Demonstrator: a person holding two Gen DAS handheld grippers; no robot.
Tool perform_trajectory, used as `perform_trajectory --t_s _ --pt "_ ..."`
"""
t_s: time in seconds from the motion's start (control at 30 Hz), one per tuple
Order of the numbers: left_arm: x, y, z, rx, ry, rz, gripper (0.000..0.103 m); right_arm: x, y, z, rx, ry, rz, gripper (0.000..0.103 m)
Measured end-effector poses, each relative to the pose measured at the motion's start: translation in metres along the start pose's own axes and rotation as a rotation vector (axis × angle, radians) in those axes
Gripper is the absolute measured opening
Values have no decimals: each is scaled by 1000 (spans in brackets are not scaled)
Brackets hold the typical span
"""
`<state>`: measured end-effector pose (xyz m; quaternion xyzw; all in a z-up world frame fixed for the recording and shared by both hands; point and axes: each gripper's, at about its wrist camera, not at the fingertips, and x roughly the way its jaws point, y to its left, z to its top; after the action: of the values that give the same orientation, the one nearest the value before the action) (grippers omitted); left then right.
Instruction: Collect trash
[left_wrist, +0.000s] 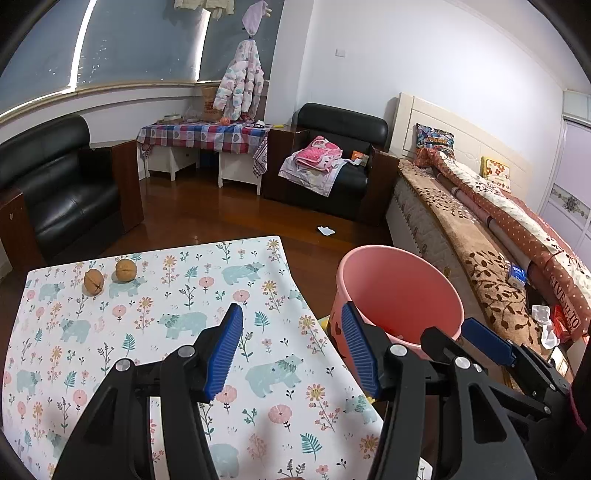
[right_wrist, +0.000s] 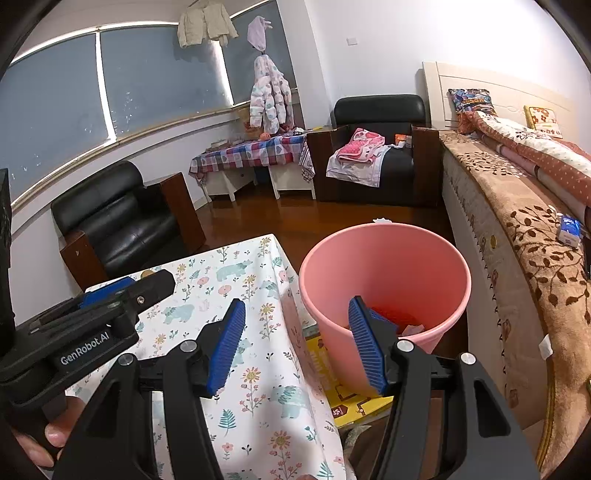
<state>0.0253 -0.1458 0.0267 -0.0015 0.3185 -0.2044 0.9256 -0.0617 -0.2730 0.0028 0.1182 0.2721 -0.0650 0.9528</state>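
Bedroom worktop (left_wrist: 177, 332) with bear-print cloth: two brown walnuts (left_wrist: 93, 281) remain far left. Round pink plastic bin (right_wrist: 384, 258) to its right already holds scraps. Left gripper (left_wrist: 291, 347) and right gripper (right_wrist: 297, 343) jaws wide, holding nothing.

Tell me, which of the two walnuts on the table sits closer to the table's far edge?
The right walnut. It sits a little farther back, beside the left walnut, which lies slightly nearer the camera.
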Motion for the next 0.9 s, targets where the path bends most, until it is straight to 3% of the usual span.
perform_trajectory --t_s 0.9 --pt "-4 3 -3 -6 14 4 55 7 7 -1 4 12 10 59"
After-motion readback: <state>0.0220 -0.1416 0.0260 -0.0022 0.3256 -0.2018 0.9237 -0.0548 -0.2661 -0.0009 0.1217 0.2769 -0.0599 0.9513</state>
